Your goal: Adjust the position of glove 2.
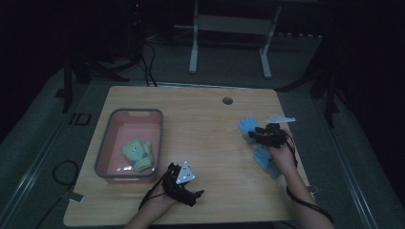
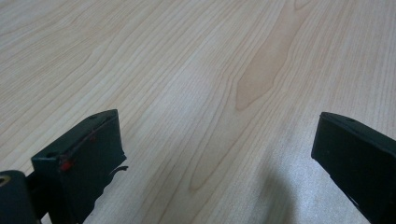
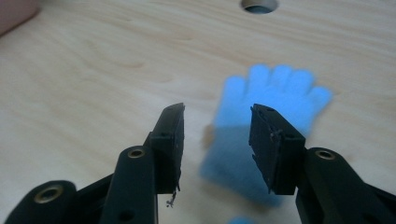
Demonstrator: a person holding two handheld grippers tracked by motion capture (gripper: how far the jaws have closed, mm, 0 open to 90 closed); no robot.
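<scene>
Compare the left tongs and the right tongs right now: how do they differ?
The left tongs gape wide over bare table; the right tongs are open only narrowly. The left ones have nothing ahead; the right ones point at a blue glove lying flat beyond their tips. Both are open, empty and black.

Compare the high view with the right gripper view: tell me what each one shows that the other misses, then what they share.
High view alone: the grey bin holding a pair of green gloves, the left gripper near the table's front edge, and a second blue glove under the person's right wrist.

Right gripper view alone: the right gripper has parted jaws with nothing between them.

Both: the blue glove, the cable hole and the wooden table.
</scene>
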